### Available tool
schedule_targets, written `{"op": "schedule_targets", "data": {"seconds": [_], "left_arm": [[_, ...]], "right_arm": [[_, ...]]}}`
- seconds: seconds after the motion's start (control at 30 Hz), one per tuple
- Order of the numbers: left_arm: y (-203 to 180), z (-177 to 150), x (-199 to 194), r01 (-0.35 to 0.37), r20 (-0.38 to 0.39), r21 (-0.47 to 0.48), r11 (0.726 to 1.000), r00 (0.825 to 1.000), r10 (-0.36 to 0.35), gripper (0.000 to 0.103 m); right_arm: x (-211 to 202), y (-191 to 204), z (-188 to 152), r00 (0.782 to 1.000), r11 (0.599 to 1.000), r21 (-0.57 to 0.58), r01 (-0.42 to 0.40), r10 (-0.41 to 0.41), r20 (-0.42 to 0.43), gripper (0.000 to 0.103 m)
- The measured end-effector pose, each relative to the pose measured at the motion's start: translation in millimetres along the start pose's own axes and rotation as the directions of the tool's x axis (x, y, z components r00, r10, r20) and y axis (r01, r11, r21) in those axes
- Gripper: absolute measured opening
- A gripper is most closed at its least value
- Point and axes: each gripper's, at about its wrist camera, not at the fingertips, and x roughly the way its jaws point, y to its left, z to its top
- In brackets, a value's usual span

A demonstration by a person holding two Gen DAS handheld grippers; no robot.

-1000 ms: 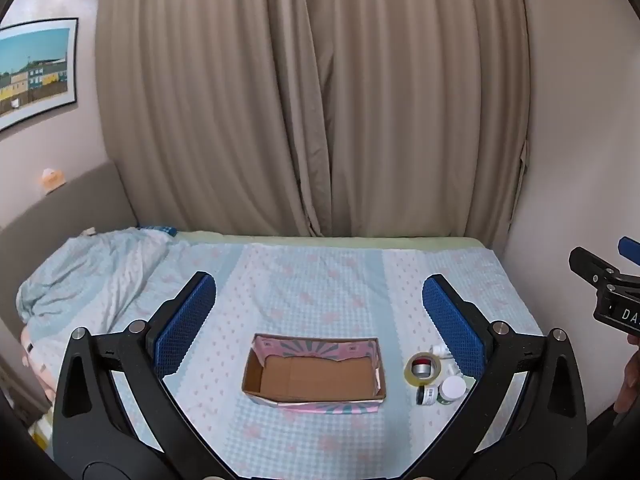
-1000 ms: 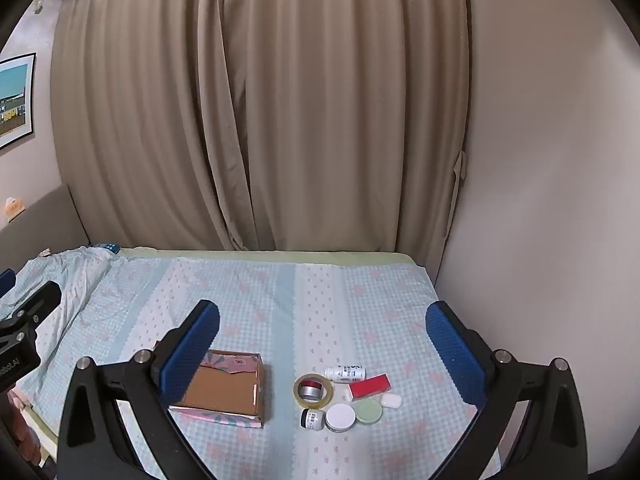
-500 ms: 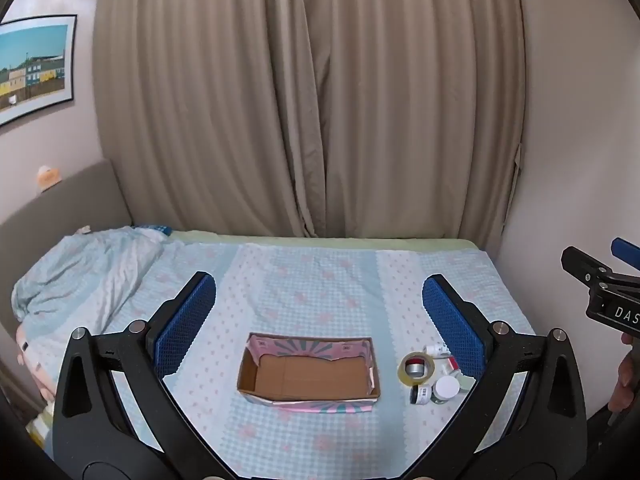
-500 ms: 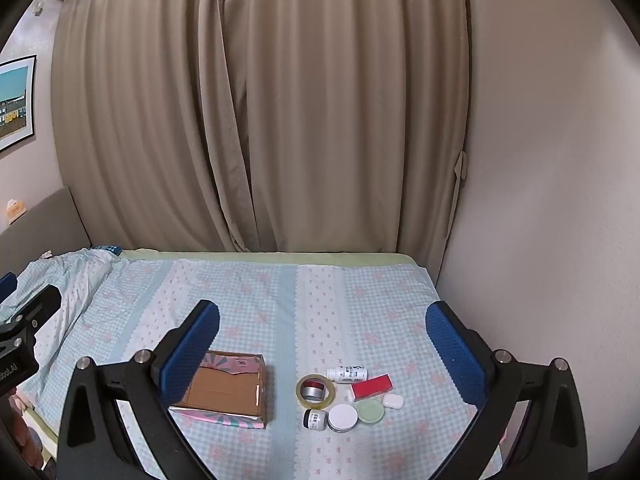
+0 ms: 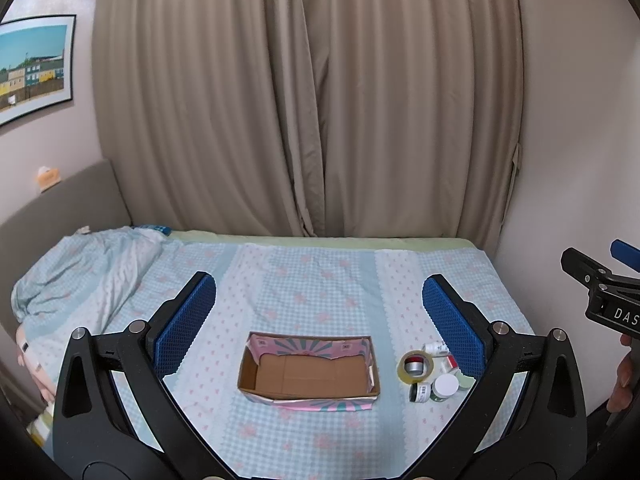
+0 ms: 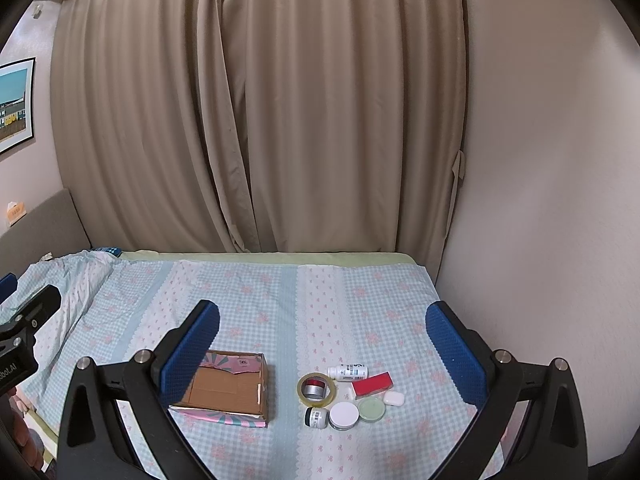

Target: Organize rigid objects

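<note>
Nearby, right of the cardboard box [image 6: 228, 390] on the bed [image 6: 280, 300], lay tape roll [image 6: 316, 389], bottle [image 6: 347, 371] and jars [image 6: 343, 415]; both grippers' fingers [image 5: 186, 322] [image 6: 456, 354] gaped, holding nothing.

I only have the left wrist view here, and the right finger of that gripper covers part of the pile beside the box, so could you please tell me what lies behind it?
Observer: In the right wrist view a red block lies flat there, just right of the tape roll.
Operator: Thank you. Is anything further right of the block?
Observer: Yes, a small white soap-like piece sits at the pile's right edge, touching or nearly touching the block.
Operator: And the pale green thing I half see?
Observer: It is a round green lid or jar, lying beside the white-lidded jar.
Operator: Is the right gripper holding anything?
Observer: No, the right gripper is open and empty, above the bed.
</note>
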Motion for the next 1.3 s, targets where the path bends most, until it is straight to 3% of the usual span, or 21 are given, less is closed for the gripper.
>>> {"op": "schedule_targets", "data": {"seconds": [1.3], "left_arm": [[3,-1,3,0.014,-0.002,-0.004,1.000,1.000,-0.014,0.103]], "right_arm": [[-10,5,-3,1.000,1.000,0.003,0.016,-0.016,0.004,0.103]]}}
